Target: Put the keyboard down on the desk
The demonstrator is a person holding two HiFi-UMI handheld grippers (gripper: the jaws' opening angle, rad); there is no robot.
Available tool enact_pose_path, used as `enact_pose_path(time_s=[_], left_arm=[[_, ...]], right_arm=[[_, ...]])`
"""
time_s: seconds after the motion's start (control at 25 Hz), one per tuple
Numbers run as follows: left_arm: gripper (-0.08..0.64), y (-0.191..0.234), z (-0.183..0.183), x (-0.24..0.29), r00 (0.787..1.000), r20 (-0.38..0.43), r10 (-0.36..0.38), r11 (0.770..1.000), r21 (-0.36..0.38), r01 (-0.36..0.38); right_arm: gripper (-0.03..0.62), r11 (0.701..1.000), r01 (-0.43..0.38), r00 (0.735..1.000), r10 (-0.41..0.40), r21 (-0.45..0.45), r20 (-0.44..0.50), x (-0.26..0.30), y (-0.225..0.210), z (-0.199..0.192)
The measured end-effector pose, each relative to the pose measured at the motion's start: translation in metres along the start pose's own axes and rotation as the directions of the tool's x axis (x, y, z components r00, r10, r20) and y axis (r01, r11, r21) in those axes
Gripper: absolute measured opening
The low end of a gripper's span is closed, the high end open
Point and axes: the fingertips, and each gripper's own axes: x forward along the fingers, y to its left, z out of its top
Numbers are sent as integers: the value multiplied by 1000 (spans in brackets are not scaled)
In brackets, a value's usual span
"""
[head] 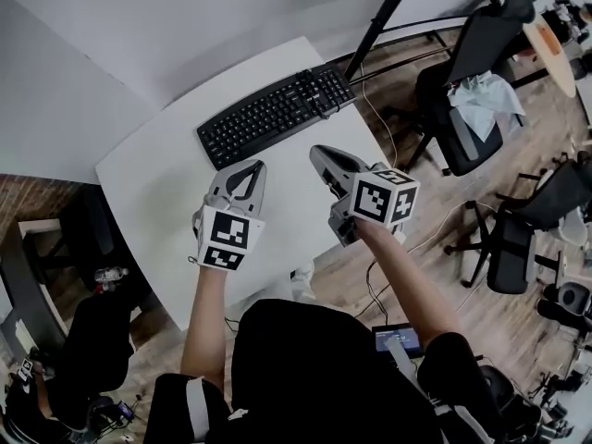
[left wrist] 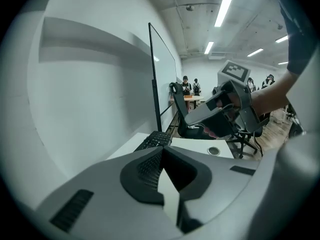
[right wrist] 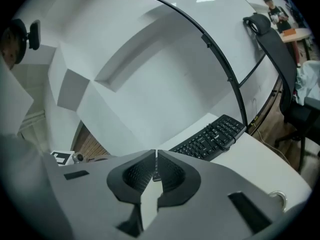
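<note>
The black keyboard (head: 276,116) lies flat on the far part of the white desk (head: 166,169), close to the wall; it also shows in the left gripper view (left wrist: 156,140) and the right gripper view (right wrist: 212,136). My left gripper (head: 248,169) hangs in the air over the desk's near half, short of the keyboard, jaws shut with nothing between them (left wrist: 161,151). My right gripper (head: 319,153) is beside it on the right, also clear of the keyboard, its tips together and holding nothing (right wrist: 156,154).
Black office chairs (head: 462,91) stand on the wooden floor right of the desk, one with a cloth on its seat. A cable (head: 379,123) drops off the desk's right edge. A dark pole (head: 384,12) leans at the back. Another dark chair (head: 92,340) is lower left.
</note>
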Motion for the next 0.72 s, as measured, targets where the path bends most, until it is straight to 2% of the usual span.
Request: enact_pose_path(time_s=[0.28,0.4,0.72], left_arm=[[13,-21,25,-38,997,68,38,999,-2,-37],[12,-30,35,-49,994,94,54,999,-7,-54],[12,-62,72,-83,984,161,74,997,-29,-71]], right_arm=[[48,994,-11,999,16,-104,49,-35,37,7],[48,984,-10,997,22,-176,69,-51,51,14],[46,961,-33,987,74,-275,140,-93,97,26]])
